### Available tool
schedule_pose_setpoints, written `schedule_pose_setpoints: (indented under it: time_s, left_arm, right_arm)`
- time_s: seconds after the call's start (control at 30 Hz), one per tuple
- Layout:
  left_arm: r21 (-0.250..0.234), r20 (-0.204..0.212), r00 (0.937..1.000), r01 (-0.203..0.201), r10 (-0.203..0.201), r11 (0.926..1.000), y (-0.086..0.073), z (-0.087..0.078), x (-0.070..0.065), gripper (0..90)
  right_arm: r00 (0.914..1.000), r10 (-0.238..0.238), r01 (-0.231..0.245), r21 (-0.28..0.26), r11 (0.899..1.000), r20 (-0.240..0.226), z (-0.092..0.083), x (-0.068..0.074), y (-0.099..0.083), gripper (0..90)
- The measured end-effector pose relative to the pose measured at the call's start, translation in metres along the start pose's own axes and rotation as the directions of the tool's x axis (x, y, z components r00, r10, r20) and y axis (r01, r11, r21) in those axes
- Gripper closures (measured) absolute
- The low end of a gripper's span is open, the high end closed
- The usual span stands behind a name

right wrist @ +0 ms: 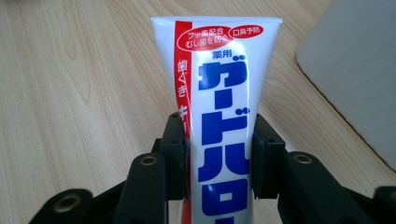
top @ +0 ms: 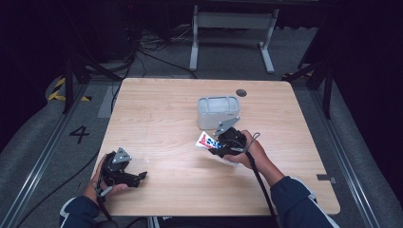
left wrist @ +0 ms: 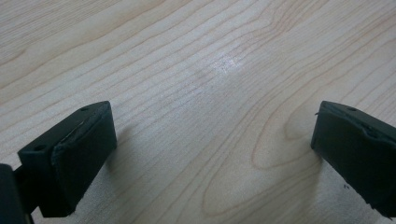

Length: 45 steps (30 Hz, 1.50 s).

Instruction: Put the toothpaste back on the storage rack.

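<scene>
A white toothpaste tube (right wrist: 219,93) with blue and red lettering stands between the jaws of my right gripper (right wrist: 217,154), which is shut on its sides. From above, the tube (top: 206,141) pokes out to the left of that right gripper (top: 219,148), lifted just in front of a white lidded container (top: 218,111). Near the table's front left corner my left gripper (top: 141,176) rests in the person's hand, pointing right. Its jaws stand wide apart over bare wood, and my left gripper (left wrist: 212,154) holds nothing.
The wooden table (top: 166,114) has a dark round hole (top: 241,92) near its back edge. The container's pale corner (right wrist: 355,70) lies to the right of the tube. Cables and a white desk frame (top: 233,33) stand on the floor behind.
</scene>
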<state>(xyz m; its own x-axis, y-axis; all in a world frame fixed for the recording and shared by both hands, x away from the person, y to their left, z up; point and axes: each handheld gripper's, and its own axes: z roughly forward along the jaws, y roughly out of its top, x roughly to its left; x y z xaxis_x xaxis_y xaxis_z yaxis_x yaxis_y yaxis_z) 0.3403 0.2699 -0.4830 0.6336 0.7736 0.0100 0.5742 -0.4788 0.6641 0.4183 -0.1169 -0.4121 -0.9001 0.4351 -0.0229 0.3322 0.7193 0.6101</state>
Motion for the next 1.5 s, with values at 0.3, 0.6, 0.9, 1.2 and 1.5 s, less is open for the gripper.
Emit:
schedule_pose_setpoints:
  time_s: [0.3,0.6,0.9,1.2,1.5]
  left_arm:
    - [0.002,0.001,1.0000,0.005,-0.005,1.0000,0.000,0.000,0.000,0.5]
    - [0.000,0.001,1.0000,0.000,0.000,1.0000,0.000,0.000,0.000,0.5]
    - [-0.002,-0.002,1.0000,0.000,0.000,1.0000,0.000,0.000,0.000,0.5]
    - [-0.002,-0.001,1.0000,0.001,-0.001,1.0000,0.000,0.000,0.000,0.5]
    - [0.003,0.001,1.0000,0.000,0.000,1.0000,0.000,0.000,0.000,0.5]
  right_arm:
    - [0.9999,0.015,-0.014,-0.083,0.996,0.008,-0.018,-0.004,-0.008,65.1]
    - [0.9999,-0.003,0.005,-0.139,0.990,0.014,-0.029,-0.007,-0.010,65.0]
    - [0.9986,-0.020,0.028,-0.159,0.987,0.049,-0.039,-0.010,-0.010,65.0]
    - [0.9981,-0.028,0.038,-0.197,0.980,0.055,-0.047,-0.012,-0.006,64.7]
    - [0.9979,-0.035,0.048,-0.241,0.969,0.055,-0.055,-0.017,-0.002,64.6]
